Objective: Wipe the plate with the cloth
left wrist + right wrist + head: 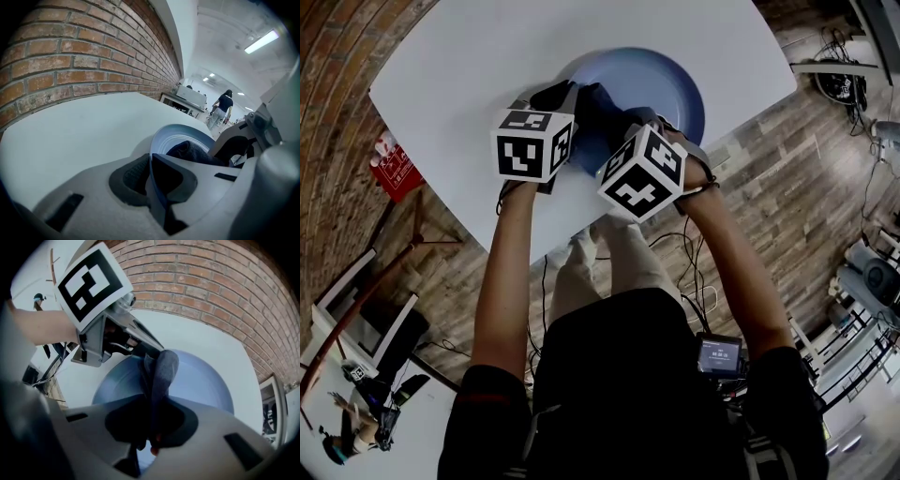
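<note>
Plate (pixel 670 84) is pinched at its nine o'clock rim by left gripper (pixel 151 183); right gripper (pixel 152 427) nips cloth (pixel 161 369); wiping looks underway.

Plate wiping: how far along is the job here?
Done: the left gripper is shut on the rim of the plate, and the right gripper is shut on the cloth. In hand: cloth lies over the plate's inner face. Left: the wiping itself; how much is wiped cannot be told.
</note>
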Motion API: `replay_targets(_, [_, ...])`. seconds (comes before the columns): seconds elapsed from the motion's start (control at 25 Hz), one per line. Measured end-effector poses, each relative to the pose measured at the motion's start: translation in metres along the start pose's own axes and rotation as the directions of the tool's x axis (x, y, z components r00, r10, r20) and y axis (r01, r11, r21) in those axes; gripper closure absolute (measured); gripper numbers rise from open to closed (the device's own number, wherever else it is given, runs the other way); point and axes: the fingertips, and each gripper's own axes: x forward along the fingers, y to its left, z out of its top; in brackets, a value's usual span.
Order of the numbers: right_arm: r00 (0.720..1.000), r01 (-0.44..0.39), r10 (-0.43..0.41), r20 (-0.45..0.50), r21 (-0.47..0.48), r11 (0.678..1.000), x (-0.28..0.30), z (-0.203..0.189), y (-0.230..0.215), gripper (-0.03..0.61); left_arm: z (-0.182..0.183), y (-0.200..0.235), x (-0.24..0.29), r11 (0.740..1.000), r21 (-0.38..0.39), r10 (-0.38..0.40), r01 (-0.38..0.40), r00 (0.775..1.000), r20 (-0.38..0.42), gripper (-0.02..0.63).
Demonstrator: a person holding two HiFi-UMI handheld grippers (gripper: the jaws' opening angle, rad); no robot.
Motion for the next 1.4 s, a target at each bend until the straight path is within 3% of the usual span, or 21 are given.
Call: replay_targets(1.4, [0.992,0.119,-0.113,-0.052,0.137,0.983,-0.007,-0.023,-0.064,0.523,0.0,0.001,0.001,1.0,-0.003,-0.004,0.004,1.0,-0.016,0.581])
